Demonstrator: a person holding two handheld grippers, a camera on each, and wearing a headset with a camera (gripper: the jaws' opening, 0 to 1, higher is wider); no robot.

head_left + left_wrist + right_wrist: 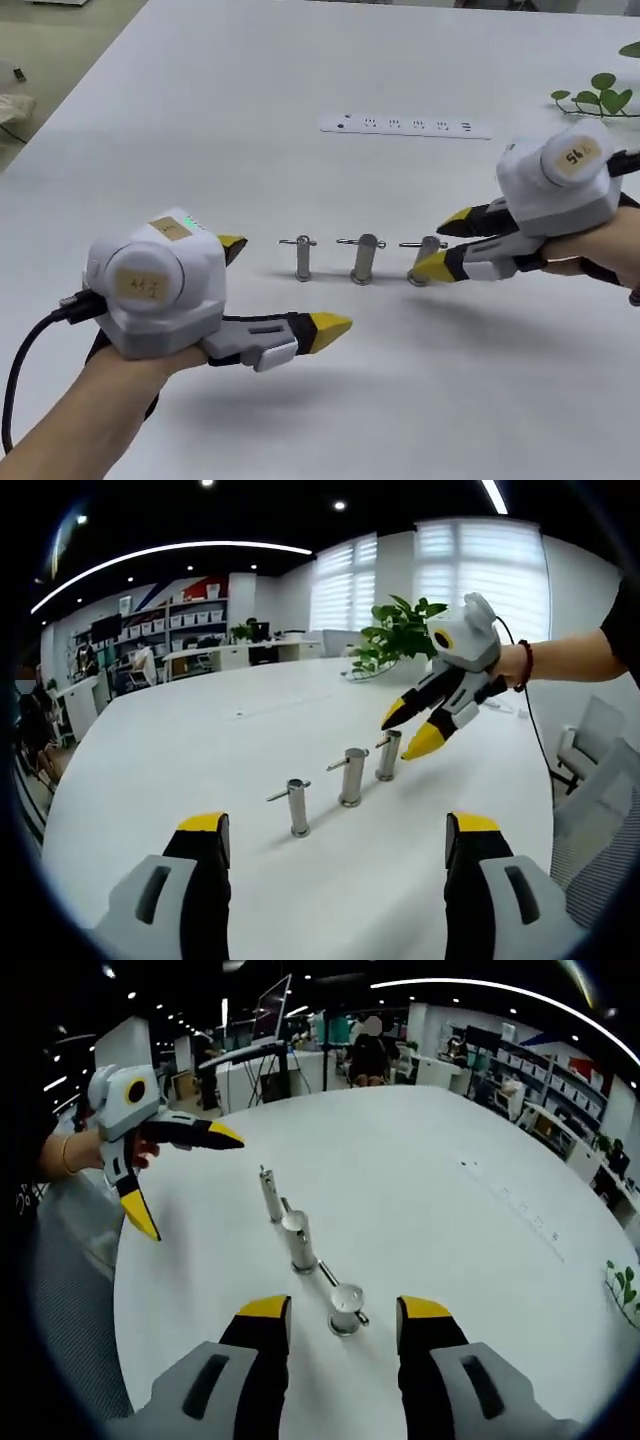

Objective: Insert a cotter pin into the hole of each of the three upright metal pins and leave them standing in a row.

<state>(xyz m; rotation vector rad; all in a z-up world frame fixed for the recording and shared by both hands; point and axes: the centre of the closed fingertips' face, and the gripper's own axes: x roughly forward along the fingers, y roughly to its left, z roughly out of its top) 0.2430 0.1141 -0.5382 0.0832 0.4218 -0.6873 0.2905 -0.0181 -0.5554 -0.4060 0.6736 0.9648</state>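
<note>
Steel pins (pixel 365 260) stood upright in a row on the white table (pixel 300 120), each with a thin cotter pin (pixel 298 241) crosswise through its top. The right gripper (pixel 440 243) was the nearer one: the end pin (pixel 347 1305) stood between its wide-open jaws, near their tips. It was held level, pointing along the row. The left gripper (pixel 288 284) hovered well apart, jaws also wide.

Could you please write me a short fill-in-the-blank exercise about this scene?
___ metal pins stand in a row on the table.
The left gripper and the right gripper both have their jaws ___.
The power strip beyond the row is ___ in colour.
Missing words: three; open; white.
</note>
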